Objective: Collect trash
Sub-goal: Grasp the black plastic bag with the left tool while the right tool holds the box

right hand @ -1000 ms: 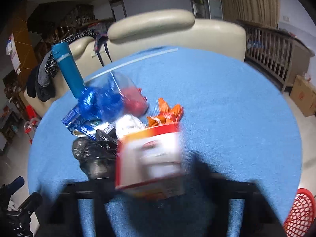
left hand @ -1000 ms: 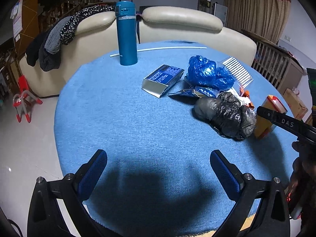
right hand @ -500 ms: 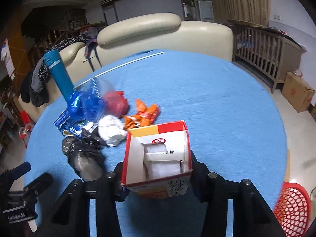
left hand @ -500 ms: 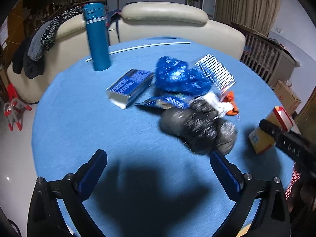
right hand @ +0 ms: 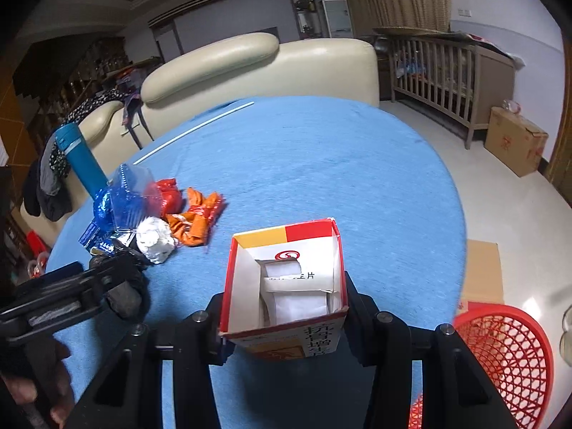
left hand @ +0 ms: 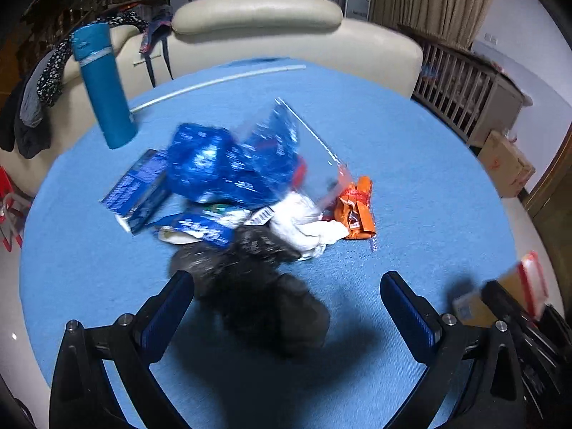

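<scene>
On the round blue counter (right hand: 321, 164) your trash lies heaped toward its left side. Your right gripper (right hand: 284, 316) has its jaws clamped on an open red-and-yellow carton (right hand: 286, 279), one finger on each side wall, with folded white paper showing inside; the carton is held near the counter's near edge, apart from the heap. Below and to the right, on the floor, stands a red mesh basket (right hand: 500, 357).

Your left gripper (left hand: 286, 307) has its jaws wide apart, blue pads (left hand: 168, 312) facing inward. A crumpled black plastic bag (left hand: 264, 296) sits between them, nearer the left finger; the frame is blurred, so you cannot tell whether that pad touches it. Just behind the black bag lie a white crumpled wad (left hand: 307, 221), an orange wrapper (left hand: 357, 207), a blue plastic bag (left hand: 221, 168) with a clear plastic container (left hand: 307, 150) leaning on it, a blue flat box (left hand: 139, 189) and a blue-and-white packet (left hand: 200, 227). In the right view a red bag (right hand: 168, 196) shows beside the clear container.

A teal flask (left hand: 103, 85) stands upright at the counter's far left, with a white rod (left hand: 214, 82) lying behind it. A cream sofa (left hand: 286, 32) sits beyond the counter.
</scene>
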`<move>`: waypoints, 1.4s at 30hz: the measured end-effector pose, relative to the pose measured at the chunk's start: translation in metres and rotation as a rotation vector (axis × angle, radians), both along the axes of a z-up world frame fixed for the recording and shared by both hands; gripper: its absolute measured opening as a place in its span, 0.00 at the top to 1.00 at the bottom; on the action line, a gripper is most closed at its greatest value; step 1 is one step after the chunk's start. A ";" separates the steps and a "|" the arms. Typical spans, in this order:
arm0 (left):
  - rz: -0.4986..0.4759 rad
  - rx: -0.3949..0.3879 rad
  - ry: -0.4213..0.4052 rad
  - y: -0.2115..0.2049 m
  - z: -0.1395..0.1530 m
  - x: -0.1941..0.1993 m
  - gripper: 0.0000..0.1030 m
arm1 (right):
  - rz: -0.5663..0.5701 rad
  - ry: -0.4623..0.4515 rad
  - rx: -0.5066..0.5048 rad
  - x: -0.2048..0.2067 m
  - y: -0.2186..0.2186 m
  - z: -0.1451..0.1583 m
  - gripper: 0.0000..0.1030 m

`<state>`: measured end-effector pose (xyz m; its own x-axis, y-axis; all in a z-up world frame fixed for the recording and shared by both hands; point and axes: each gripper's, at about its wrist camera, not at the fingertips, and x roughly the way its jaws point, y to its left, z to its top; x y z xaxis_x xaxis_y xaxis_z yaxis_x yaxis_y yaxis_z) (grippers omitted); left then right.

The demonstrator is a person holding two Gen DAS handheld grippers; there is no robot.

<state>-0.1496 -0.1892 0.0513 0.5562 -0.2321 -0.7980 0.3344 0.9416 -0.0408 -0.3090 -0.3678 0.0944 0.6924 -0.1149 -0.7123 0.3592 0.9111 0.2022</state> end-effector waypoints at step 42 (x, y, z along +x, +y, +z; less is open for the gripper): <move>-0.001 0.005 -0.069 0.035 0.019 -0.020 0.07 | -0.003 -0.051 0.007 -0.042 0.023 0.021 0.50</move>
